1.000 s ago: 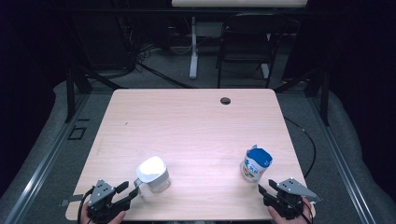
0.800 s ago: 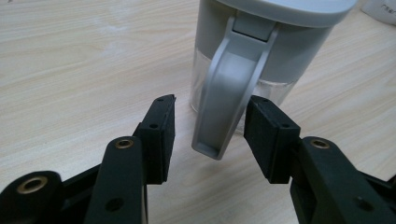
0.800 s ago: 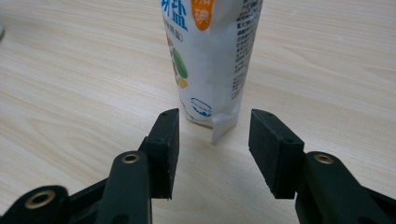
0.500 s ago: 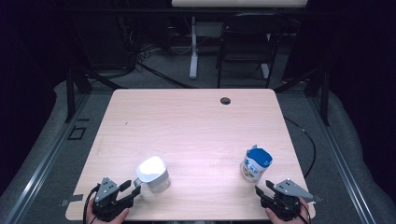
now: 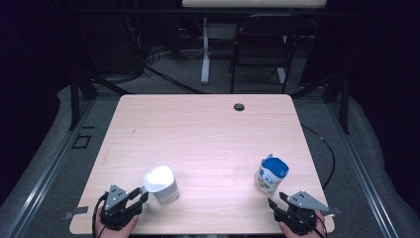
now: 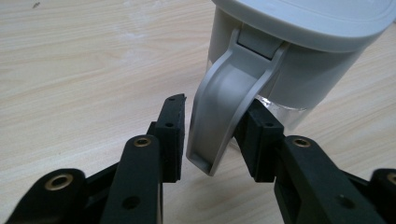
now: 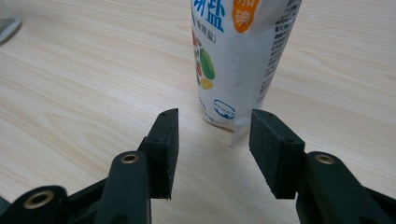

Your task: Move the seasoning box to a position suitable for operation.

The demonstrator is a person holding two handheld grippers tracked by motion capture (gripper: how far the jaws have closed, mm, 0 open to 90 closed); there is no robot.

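A grey-lidded clear jug [image 5: 161, 184] stands near the table's front left. Its curved grey handle [image 6: 224, 107] sits between the jaws of my left gripper [image 6: 215, 135], which have just been closing. The right pad is against the handle and a small gap is left at the left pad. In the high view the left gripper [image 5: 141, 196] is just left of the jug. A white and blue salt bag [image 5: 271, 174] stands upright at the front right. My right gripper [image 7: 212, 149] is open just short of the bag [image 7: 243, 56], with nothing between its pads.
The wooden table [image 5: 208, 134] has a dark cable hole [image 5: 239, 106] near its far edge. A chair [image 5: 260, 49] and a table leg stand on the floor beyond. Both hands are at the table's front edge.
The left gripper's jaws have narrowed around the jug's handle and it has edged a little toward the jug. The right gripper, the jug and the bag have kept their places.
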